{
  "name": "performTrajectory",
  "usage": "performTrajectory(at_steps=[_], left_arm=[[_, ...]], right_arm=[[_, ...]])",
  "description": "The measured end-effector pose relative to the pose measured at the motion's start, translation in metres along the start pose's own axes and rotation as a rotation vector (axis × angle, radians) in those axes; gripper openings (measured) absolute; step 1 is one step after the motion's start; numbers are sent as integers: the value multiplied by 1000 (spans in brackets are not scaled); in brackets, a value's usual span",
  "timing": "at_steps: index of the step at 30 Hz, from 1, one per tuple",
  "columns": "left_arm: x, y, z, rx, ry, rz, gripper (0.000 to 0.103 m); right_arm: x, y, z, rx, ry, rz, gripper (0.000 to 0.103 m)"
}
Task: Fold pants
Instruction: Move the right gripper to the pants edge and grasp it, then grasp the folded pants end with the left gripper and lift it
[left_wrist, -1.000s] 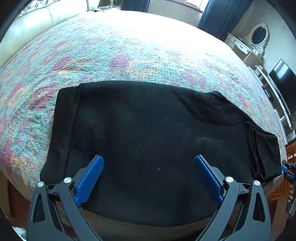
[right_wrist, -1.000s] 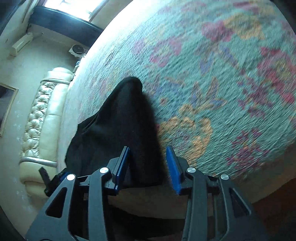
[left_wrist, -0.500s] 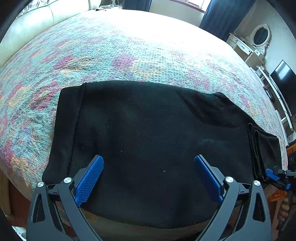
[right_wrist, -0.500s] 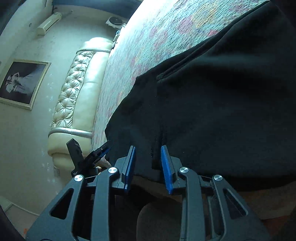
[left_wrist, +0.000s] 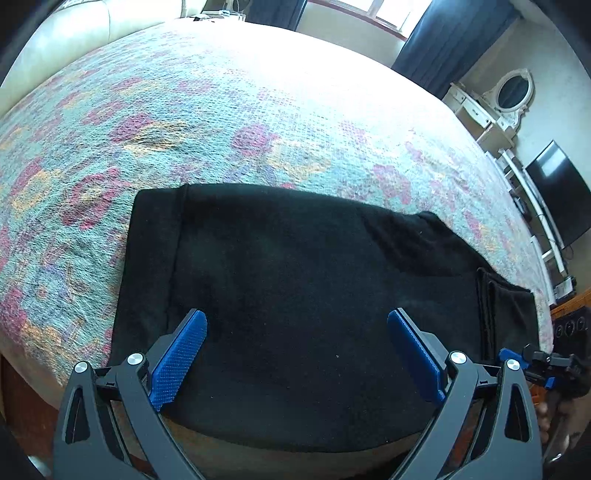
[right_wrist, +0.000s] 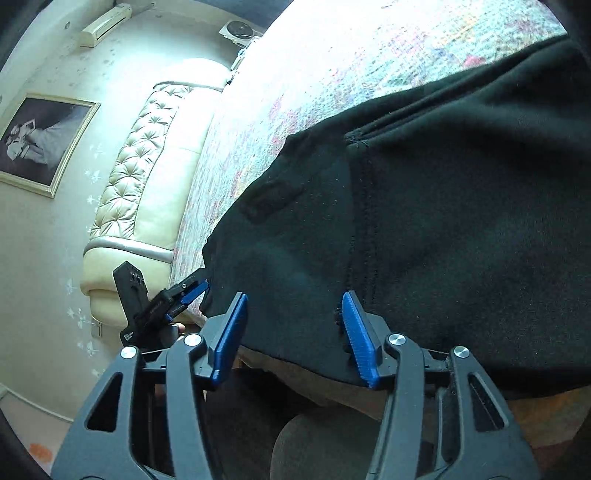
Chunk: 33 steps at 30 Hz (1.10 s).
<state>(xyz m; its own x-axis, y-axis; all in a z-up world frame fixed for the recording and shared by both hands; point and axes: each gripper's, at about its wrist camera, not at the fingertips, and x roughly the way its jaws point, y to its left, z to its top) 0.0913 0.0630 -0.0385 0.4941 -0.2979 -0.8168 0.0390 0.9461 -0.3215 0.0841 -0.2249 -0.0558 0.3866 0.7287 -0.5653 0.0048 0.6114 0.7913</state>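
The black pants (left_wrist: 314, 277) lie flat along the near edge of the bed, with a folded layer at their right end (left_wrist: 509, 314). My left gripper (left_wrist: 295, 325) hovers over the near part of the pants, jaws wide open and nothing between them. At the far right edge of the left wrist view the right gripper (left_wrist: 532, 365) sits by the pants' end. In the right wrist view the right gripper (right_wrist: 293, 301) is low at the hem of the pants (right_wrist: 443, 221). Its jaws are opening; cloth lies between them, but the pads do not press on it. The left gripper (right_wrist: 184, 291) shows beyond it.
A floral bedspread (left_wrist: 221, 110) covers the bed. A cream tufted headboard (right_wrist: 140, 177) and a framed picture (right_wrist: 40, 140) are at one end. A white dressing table with an oval mirror (left_wrist: 513, 92) and a dark screen (left_wrist: 561, 195) stand along the far right wall.
The right gripper swung from the pants' narrow end round to their near hem; its jaws narrowed, then widened. The left gripper drew back slightly and stayed open.
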Motion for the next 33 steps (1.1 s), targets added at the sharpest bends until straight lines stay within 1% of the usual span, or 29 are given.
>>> performTrajectory(at_steps=[4, 7, 9, 11, 12, 14, 17, 19, 20, 22, 24, 25, 29, 31, 33], left_arm=[[-25, 43, 18, -86, -57, -83, 97], [-35, 84, 25, -164, -73, -104, 97], [-32, 110, 24, -211, -44, -116, 97], [-23, 133, 17, -266, 7, -154, 97], [-17, 141, 13, -293, 33, -180, 97], [-3, 153, 6, -342, 95, -275, 97], [-2, 151, 3, -318, 97, -384, 97], [1, 148, -2, -325, 109, -493, 97], [4, 146, -4, -328, 121, -521, 97], [7, 142, -6, -314, 122, -526, 97], [8, 139, -7, -327, 122, -589, 97], [9, 139, -8, -338, 122, -609, 97], [12, 144, -7, -352, 127, -613, 97], [11, 142, -7, -308, 124, -595, 97], [7, 132, -12, -245, 82, -559, 97]], right_arm=[[3, 9, -5, -19, 14, 0, 55], [5, 13, -7, -27, 21, 12, 59], [7, 15, -8, -37, 30, 15, 60], [6, 13, -8, -39, 41, 22, 61], [10, 14, -7, -41, 45, 21, 61], [16, 17, -8, -44, 55, 18, 62], [24, 18, -10, -43, 67, 12, 65], [25, 18, -10, -39, 74, 14, 65], [25, 18, -11, -38, 77, 15, 65], [26, 18, -11, -39, 81, 16, 65], [28, 19, -12, -38, 85, 17, 66], [28, 18, -12, -38, 86, 17, 66], [31, 18, -12, -38, 95, 19, 66], [32, 17, -12, -36, 96, 19, 66], [31, 16, -11, -33, 97, 19, 66]])
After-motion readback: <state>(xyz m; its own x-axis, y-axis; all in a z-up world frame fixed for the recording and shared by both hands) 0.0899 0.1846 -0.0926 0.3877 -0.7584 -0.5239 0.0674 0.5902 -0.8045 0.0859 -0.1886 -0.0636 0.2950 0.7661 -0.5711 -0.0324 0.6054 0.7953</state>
